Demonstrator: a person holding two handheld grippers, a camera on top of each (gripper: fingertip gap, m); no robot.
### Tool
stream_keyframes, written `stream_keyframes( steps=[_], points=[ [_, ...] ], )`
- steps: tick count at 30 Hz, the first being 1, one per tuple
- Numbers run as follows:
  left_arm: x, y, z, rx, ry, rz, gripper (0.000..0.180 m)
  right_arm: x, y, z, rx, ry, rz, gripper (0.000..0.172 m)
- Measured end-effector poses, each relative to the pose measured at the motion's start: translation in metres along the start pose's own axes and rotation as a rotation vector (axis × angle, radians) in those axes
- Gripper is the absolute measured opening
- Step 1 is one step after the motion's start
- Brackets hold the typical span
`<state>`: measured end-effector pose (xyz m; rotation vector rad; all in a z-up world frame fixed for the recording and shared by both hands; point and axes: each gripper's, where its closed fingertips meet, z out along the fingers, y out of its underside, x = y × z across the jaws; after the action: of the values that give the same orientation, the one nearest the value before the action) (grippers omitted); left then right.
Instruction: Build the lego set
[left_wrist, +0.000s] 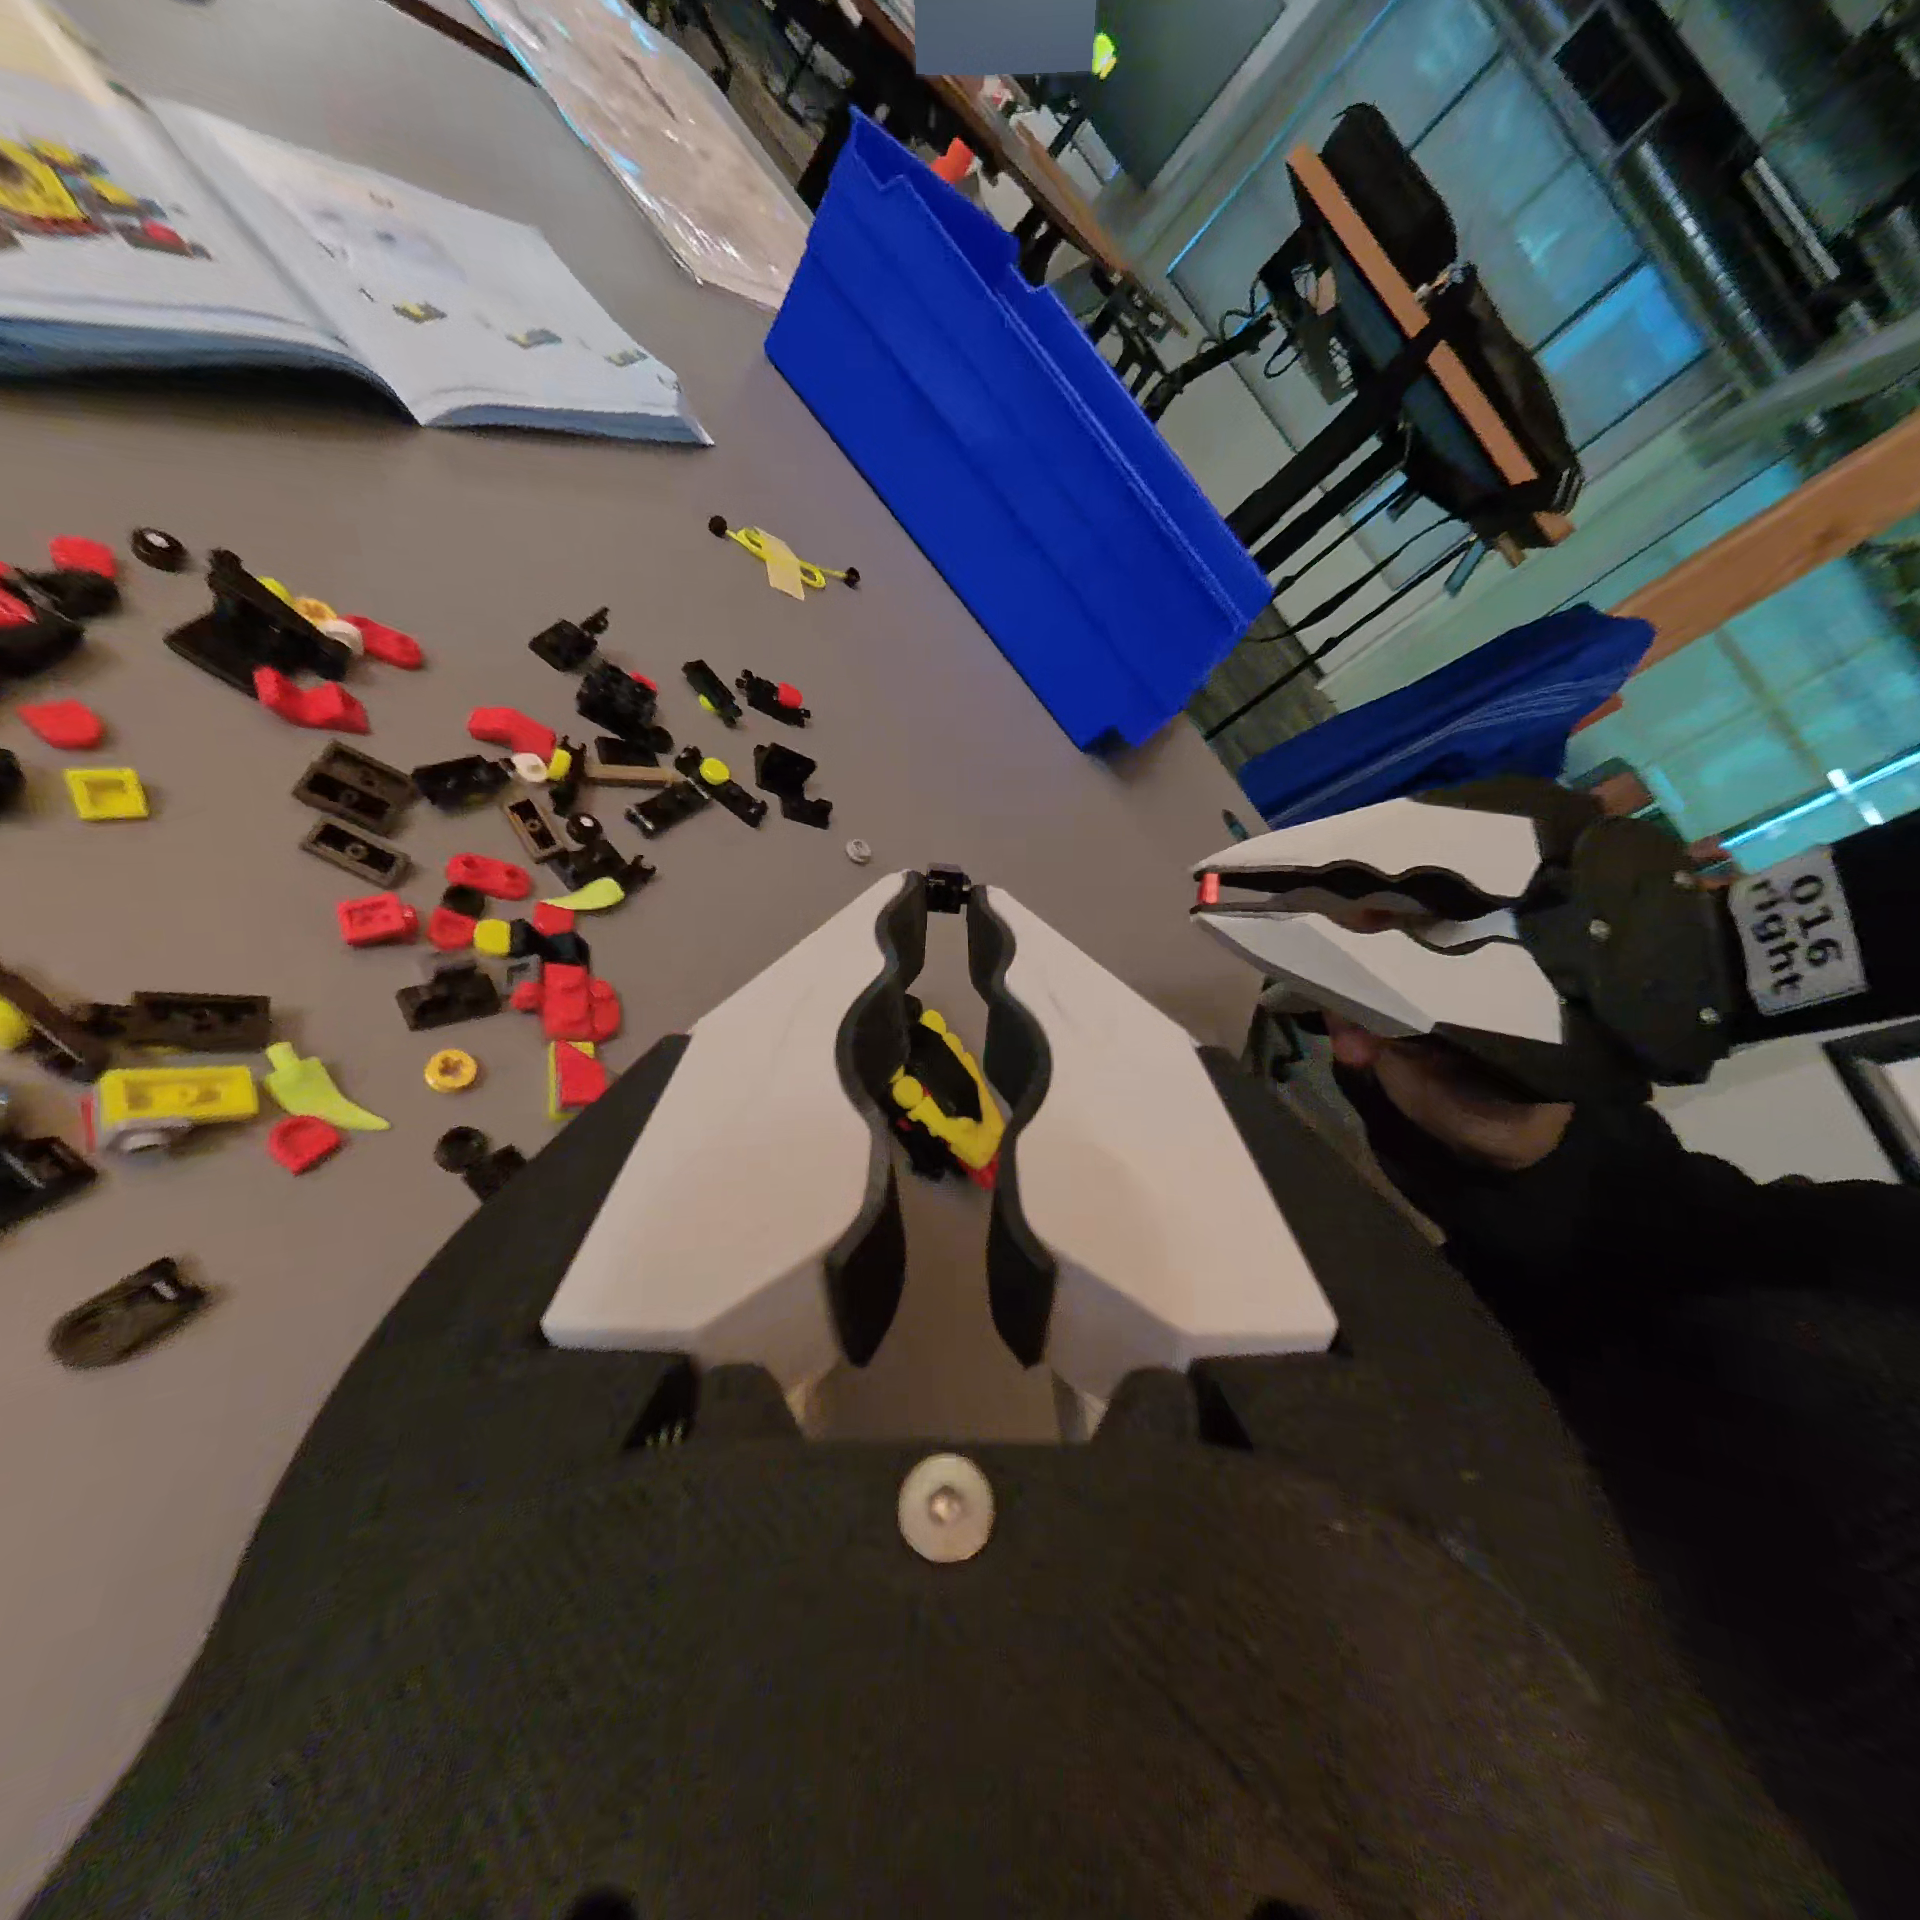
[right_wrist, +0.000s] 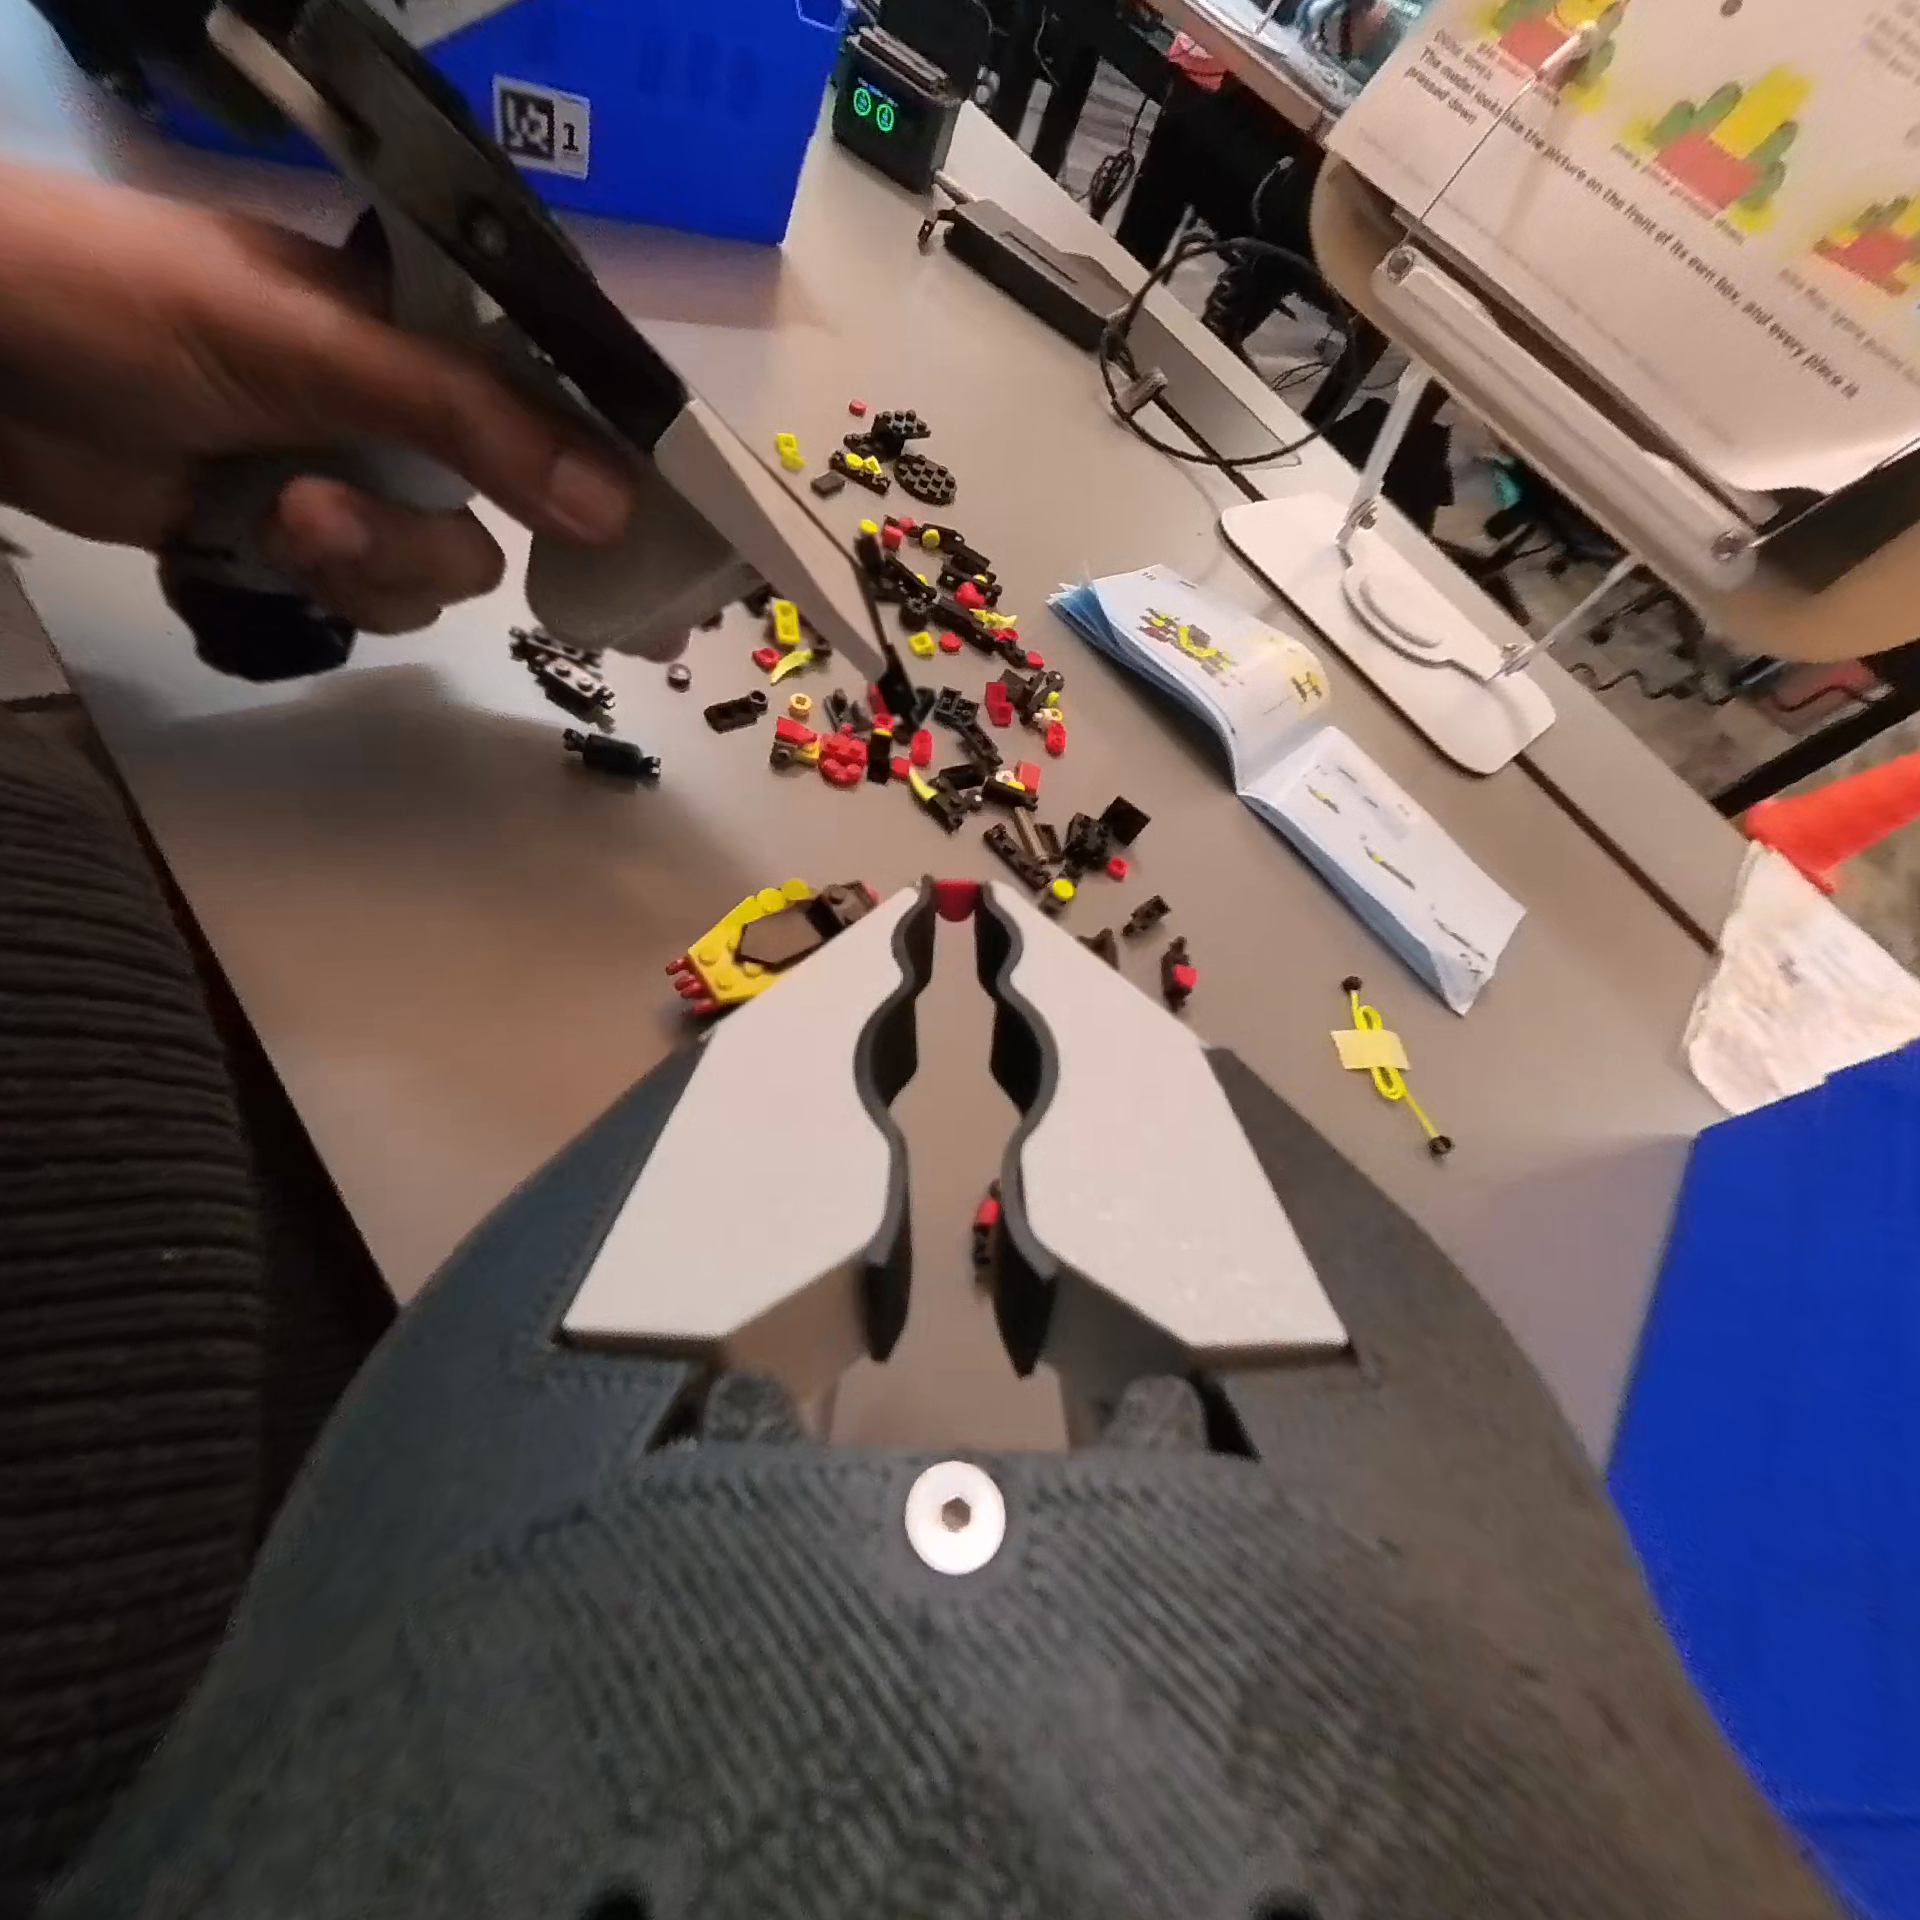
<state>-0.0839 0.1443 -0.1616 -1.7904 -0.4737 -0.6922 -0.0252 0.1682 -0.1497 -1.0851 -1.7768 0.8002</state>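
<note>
While both grippers hang above the grey worktop (left_wrist: 987, 727), each pinches one small plastic brick, lifted clear of the pile as if to keep it apart.

Left wrist view: the left gripper (left_wrist: 948, 894) has its jaws nearly closed on a small black brick (left_wrist: 945, 889) at 12 o'clock; loose red, black and yellow bricks (left_wrist: 499, 831) lie at 10 o'clock.
Right wrist view: the right gripper (right_wrist: 956, 900) clamps a small red brick (right_wrist: 956, 898); a half-built yellow-and-black model (right_wrist: 758, 940) sits at 10 o'clock.

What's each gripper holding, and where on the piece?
Left gripper: small black brick, pinched by opposite sides at the fingertips. Right gripper: small red piece, pinched likewise at the very tips.
</note>
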Motion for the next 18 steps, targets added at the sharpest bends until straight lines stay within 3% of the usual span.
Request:
stream_keyframes(
  steps=[8,12,18],
  points=[
    [0.011,0.015,0.01,-0.051,0.097,-0.066,0.004,0.002,0.017,-0.001,-0.03,-0.096,0.168,0.006],
    [0.034,0.045,0.027,-0.197,0.158,-0.001,0.005,0.021,0.031,-0.017,-0.074,-0.036,0.132,0.006],
    [0.055,0.095,0.057,-0.375,0.117,0.157,0.006,0.03,0.065,-0.039,-0.177,0.027,0.051,0.006]
  ],
)
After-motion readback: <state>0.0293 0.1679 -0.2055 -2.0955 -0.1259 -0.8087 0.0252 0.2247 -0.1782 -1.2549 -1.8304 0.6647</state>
